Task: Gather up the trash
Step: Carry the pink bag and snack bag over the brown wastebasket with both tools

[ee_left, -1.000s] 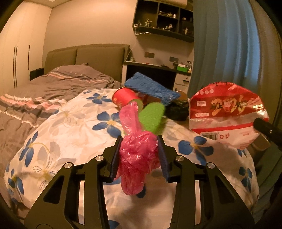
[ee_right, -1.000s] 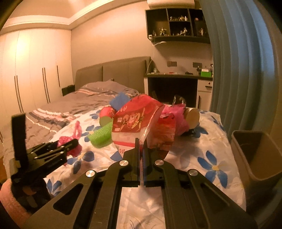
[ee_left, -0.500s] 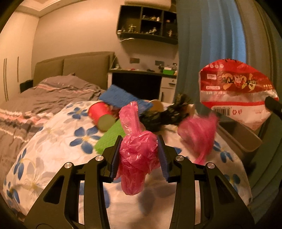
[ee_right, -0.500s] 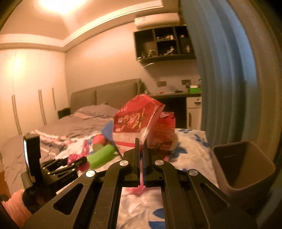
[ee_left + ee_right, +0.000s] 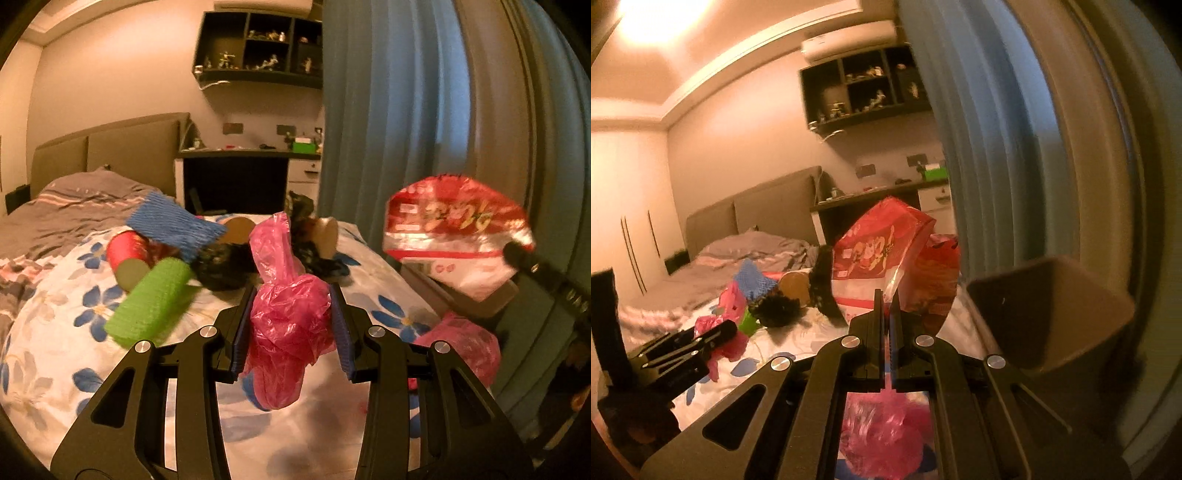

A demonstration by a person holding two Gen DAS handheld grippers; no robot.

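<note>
progress is partial: we hold two pieces of trash, and neither is in the bin (image 5: 1049, 314) yet. we cannot see into the bin, so what it already holds is unknown.

left gripper (image 5: 291, 325): pinching a crumpled pink bag (image 5: 288, 321) between both pads, lifted clear of the bed (image 5: 55, 354). it sits well left of the bin.

right gripper (image 5: 885, 306): pressed together on the lower edge of a red wrapper (image 5: 886, 251). the wrapper hangs just left of the bin rim, near it but not over the opening as far as we can judge.

items remaining, all on the bed left of the bin:
- a second pink bag (image 5: 461, 347), nearest the bin, at the bed edge below the right gripper
- a green roll (image 5: 155, 299)
- a blue mesh sleeve (image 5: 173, 225)
- a red cup (image 5: 125, 251)
- a black bag (image 5: 225, 269) and a cardboard tube (image 5: 325, 236) behind it

we judge the step in hand as the carry to the bin. both loads need to be released over the opening, the wrapper likely first since it is closer. at least six items are then left to collect.
</note>
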